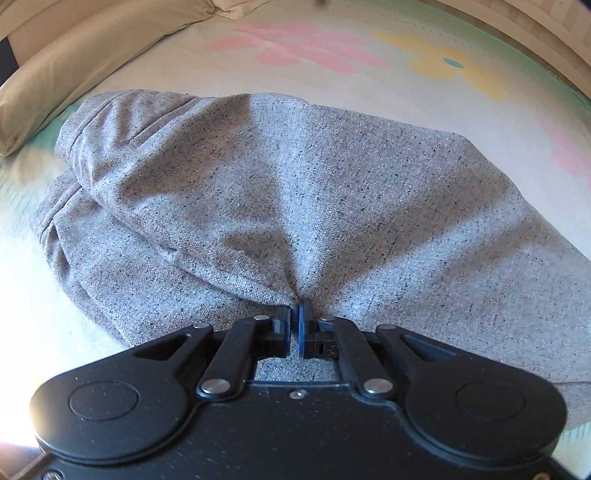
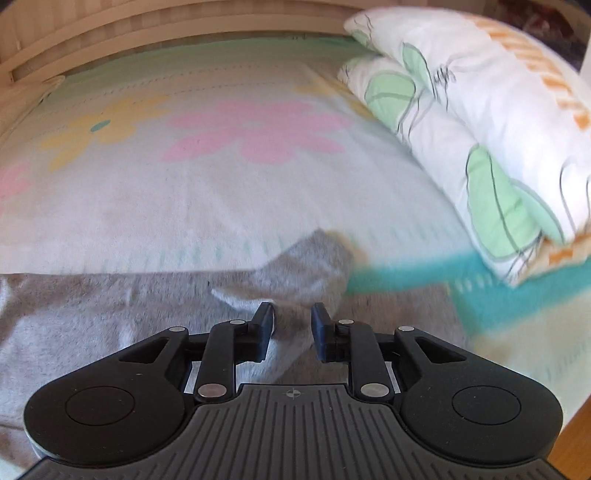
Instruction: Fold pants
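The left gripper [image 1: 294, 317] is seen nearest in the left wrist view, its jaws closed to a narrow slit on a pinch of the grey speckled knit pants [image 1: 295, 192]. Creases are drawn from that pinch outward through the cloth. The right gripper [image 2: 293, 325] is held with its jaws parted, and a raised corner of the pants [image 2: 310, 258] is seen between and just beyond them. Whether the cloth is touched by the pads cannot be told, as this view is blurred.

The pants are laid on the flower-printed bed sheet [image 1: 332, 48], near the edge of the bed closest to the person. One layer is seen lying over another, with two banded edges [image 1: 74, 140] stacked towards the left end. It is judged that at least one fold has been made and that a further fold and smoothing are left to be done.

Beyond the pants, a wide stretch of bare sheet is available up to the pale wooden bed frame [image 2: 110, 33] at the far edge. Room at the left end is limited by a tan pillow [image 1: 74, 66], and at the right end by a white folded quilt with green leaf print [image 2: 480, 129].
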